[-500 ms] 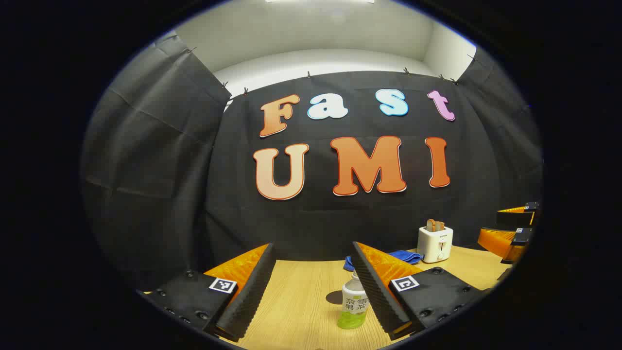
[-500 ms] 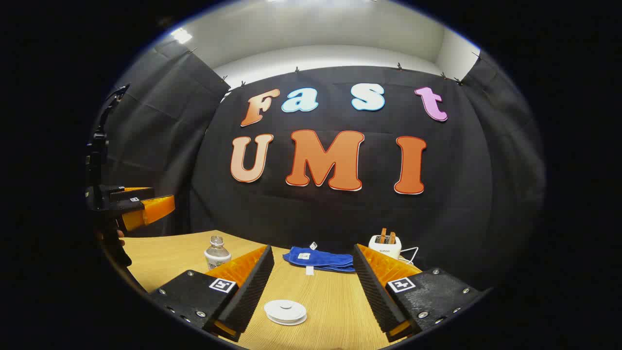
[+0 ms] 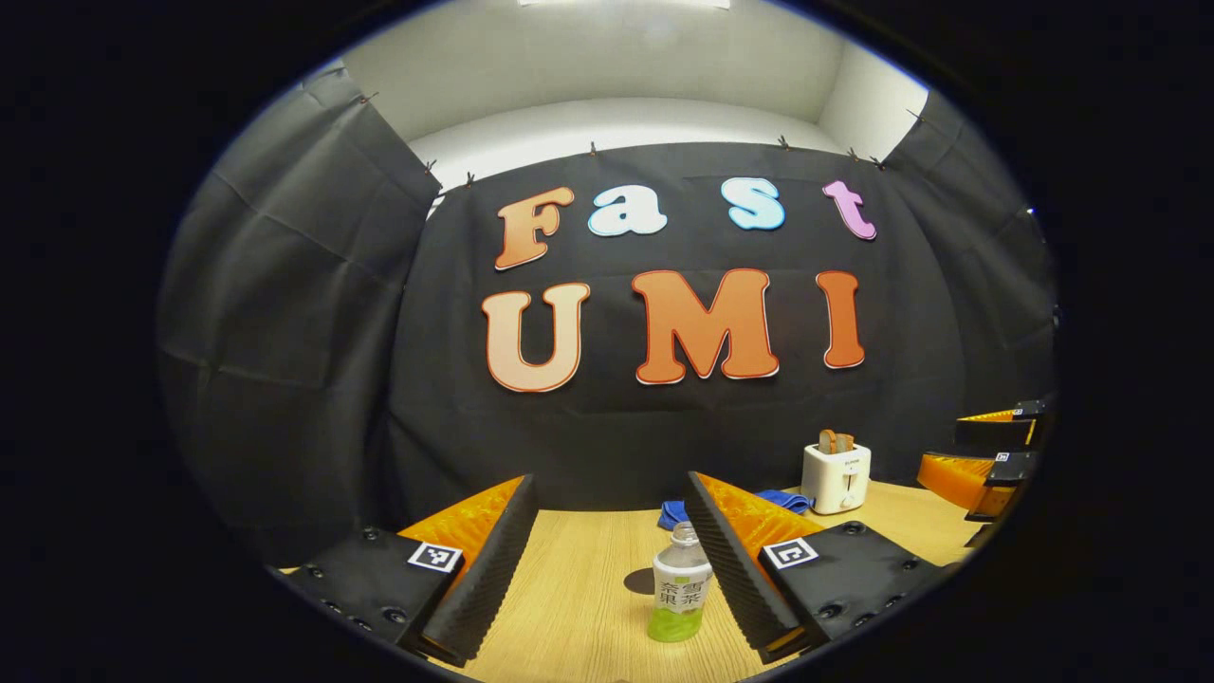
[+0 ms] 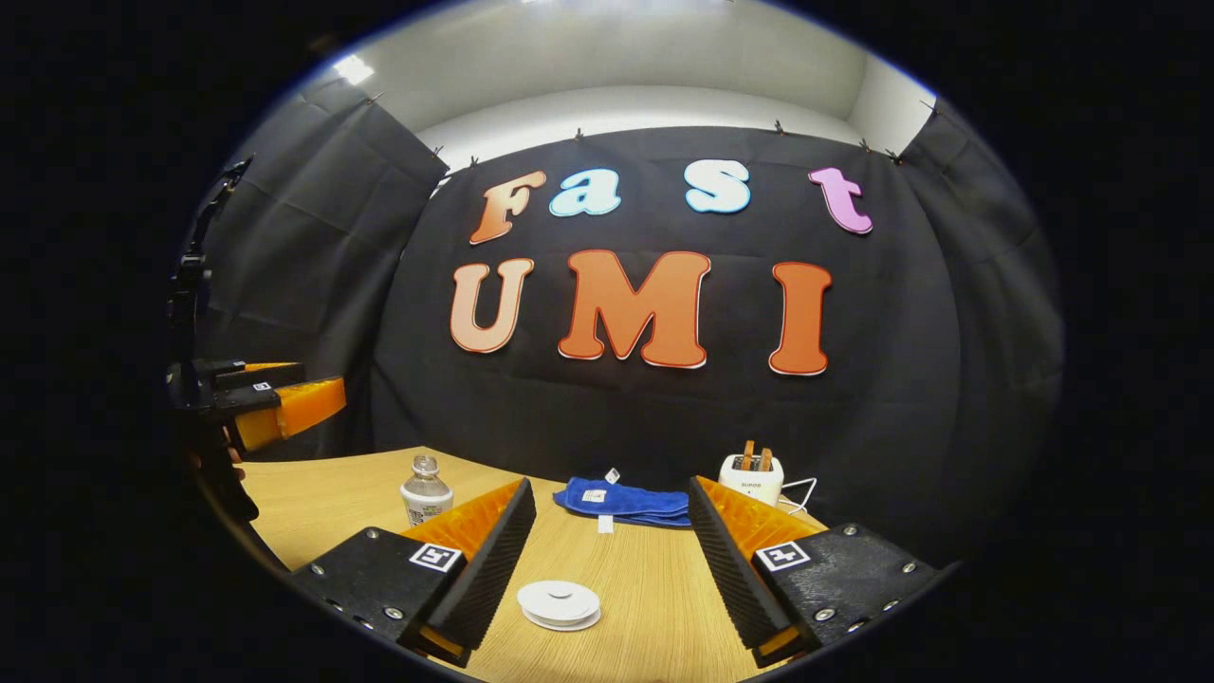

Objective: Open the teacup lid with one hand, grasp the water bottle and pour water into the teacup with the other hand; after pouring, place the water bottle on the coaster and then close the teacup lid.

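In the left gripper view, the left gripper (image 3: 607, 569) is spread wide and grasps nothing, and the uncapped water bottle (image 3: 680, 593) stands upright on the wooden table (image 3: 579, 607) near its five-o'clock finger, a little green liquid in its bottom. At three o'clock a white toaster (image 3: 836, 478) holds two slices. In the right gripper view, the right gripper (image 4: 607, 569) is likewise released, the white teacup lid (image 4: 559, 604) lying at six o'clock between its fingers, a blue cloth (image 4: 626, 503) beyond.
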`<action>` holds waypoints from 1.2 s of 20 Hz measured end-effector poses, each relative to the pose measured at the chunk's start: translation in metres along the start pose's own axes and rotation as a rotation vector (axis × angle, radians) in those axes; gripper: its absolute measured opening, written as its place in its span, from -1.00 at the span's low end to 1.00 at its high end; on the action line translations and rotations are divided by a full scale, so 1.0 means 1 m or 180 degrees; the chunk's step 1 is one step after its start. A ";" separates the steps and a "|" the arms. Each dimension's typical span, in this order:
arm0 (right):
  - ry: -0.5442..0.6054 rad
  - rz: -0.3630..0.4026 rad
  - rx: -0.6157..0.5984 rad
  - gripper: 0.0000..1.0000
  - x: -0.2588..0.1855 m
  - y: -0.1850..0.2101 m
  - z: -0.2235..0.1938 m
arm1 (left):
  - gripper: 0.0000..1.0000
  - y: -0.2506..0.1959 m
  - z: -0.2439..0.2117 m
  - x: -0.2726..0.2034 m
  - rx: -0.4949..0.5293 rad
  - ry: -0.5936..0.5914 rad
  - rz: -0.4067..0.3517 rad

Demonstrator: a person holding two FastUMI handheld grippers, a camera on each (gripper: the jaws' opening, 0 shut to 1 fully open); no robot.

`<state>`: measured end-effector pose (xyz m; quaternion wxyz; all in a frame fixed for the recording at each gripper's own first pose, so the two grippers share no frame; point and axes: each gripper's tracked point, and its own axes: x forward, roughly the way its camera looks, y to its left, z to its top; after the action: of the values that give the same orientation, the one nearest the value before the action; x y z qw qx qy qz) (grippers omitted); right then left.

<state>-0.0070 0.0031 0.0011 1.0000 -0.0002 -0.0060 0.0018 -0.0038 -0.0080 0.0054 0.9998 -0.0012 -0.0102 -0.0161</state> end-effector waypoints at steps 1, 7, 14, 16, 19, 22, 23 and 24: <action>-0.0014 0.0023 0.0018 0.94 0.000 0.002 0.002 | 0.92 -0.002 0.000 -0.001 -0.0025 -0.0003 -0.0009; 0.0115 0.0060 -0.0001 0.94 0.006 0.008 -0.015 | 0.99 -0.005 -0.011 -0.001 -0.0036 0.0055 -0.0033; 0.0487 0.0163 0.0042 0.89 0.025 0.021 -0.069 | 0.99 -0.006 -0.017 -0.002 0.0020 0.0083 -0.0041; 0.0584 0.0211 0.0033 0.87 0.031 0.029 -0.083 | 0.92 -0.005 -0.018 -0.002 0.0032 0.0067 -0.0035; 0.0830 0.0273 0.0039 0.76 0.039 0.036 -0.116 | 0.99 -0.002 -0.022 -0.002 0.0053 0.0085 -0.0023; 0.1041 0.0313 -0.0005 0.55 0.050 0.042 -0.149 | 0.99 -0.001 -0.028 -0.001 0.0092 0.0107 -0.0010; 0.1110 0.0329 -0.0019 0.50 0.054 0.044 -0.158 | 0.99 0.000 -0.030 0.000 0.0091 0.0110 -0.0007; 0.1183 0.0361 -0.0036 0.46 0.058 0.048 -0.167 | 0.99 -0.001 -0.032 0.002 0.0068 0.0126 -0.0011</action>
<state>0.0527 0.0508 -0.1655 0.9822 -0.0065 0.1788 0.0580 -0.0015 -0.0089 -0.0263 0.9998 0.0098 0.0093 -0.0178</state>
